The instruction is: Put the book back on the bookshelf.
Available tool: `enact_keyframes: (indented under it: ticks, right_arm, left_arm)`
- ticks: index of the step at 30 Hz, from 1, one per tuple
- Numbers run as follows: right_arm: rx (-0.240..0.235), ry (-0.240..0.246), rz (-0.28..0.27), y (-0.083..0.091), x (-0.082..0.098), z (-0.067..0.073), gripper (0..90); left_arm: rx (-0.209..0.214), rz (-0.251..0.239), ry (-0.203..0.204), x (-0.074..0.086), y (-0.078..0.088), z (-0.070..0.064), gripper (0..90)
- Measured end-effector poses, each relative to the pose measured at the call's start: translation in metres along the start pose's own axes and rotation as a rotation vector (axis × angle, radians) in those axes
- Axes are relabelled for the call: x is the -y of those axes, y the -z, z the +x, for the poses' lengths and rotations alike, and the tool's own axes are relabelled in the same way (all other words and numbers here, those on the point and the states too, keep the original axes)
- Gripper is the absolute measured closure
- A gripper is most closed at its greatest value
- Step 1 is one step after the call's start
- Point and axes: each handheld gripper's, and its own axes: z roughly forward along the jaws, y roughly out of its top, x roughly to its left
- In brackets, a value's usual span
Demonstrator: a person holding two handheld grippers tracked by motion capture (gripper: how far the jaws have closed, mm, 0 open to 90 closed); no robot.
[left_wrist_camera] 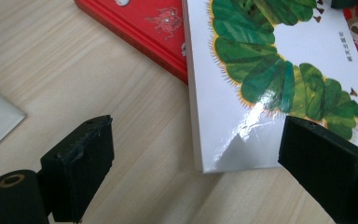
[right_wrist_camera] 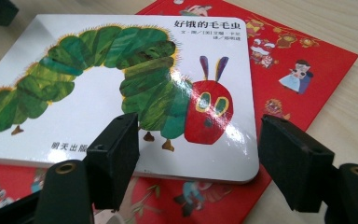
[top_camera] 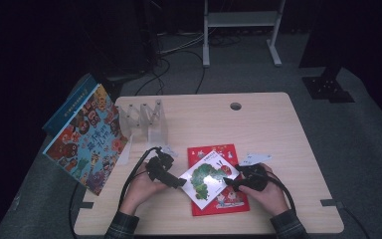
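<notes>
A white board book with a green caterpillar (top_camera: 208,175) lies askew on top of a flat red picture book (top_camera: 213,151) near the table's front edge. My left gripper (top_camera: 179,182) sits at the white book's left corner. In the left gripper view its jaws stand wide apart (left_wrist_camera: 196,135), with that corner of the white book (left_wrist_camera: 261,70) between them and the red book (left_wrist_camera: 144,23) beyond. My right gripper (top_camera: 229,183) is at the book's right side, open (right_wrist_camera: 198,135), and looks over the caterpillar cover (right_wrist_camera: 98,93) and the red book (right_wrist_camera: 307,60).
A large colourful picture book (top_camera: 87,139) leans over the left edge of the wooden table (top_camera: 278,129). A clear plastic rack (top_camera: 144,119) stands behind my left hand. A cable hole (top_camera: 236,106) is at the back, and a white frame (top_camera: 241,20) stands on the floor beyond.
</notes>
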Motion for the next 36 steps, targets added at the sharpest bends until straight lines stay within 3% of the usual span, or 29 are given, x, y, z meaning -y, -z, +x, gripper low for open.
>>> enact_keyframes:
  ticks: [8,20,27,36]
  right_arm:
    - [0.046,0.049,0.010,0.010,0.007,0.016,29.5]
    - [0.026,0.098,0.024,0.010,0.020,0.045,30.0]
    - [0.070,0.109,0.011,0.005,0.018,0.052,28.4]
    - [0.078,0.093,-0.005,-0.004,0.013,0.059,29.2]
  left_arm:
    - [0.019,0.005,-0.009,-0.003,-0.007,-0.005,9.8]
    - [0.056,0.029,-0.026,-0.007,-0.024,-0.013,9.8]
    - [0.092,0.017,-0.015,-0.007,-0.030,-0.014,9.4]
    - [0.125,0.017,0.007,-0.004,-0.034,-0.009,2.9]
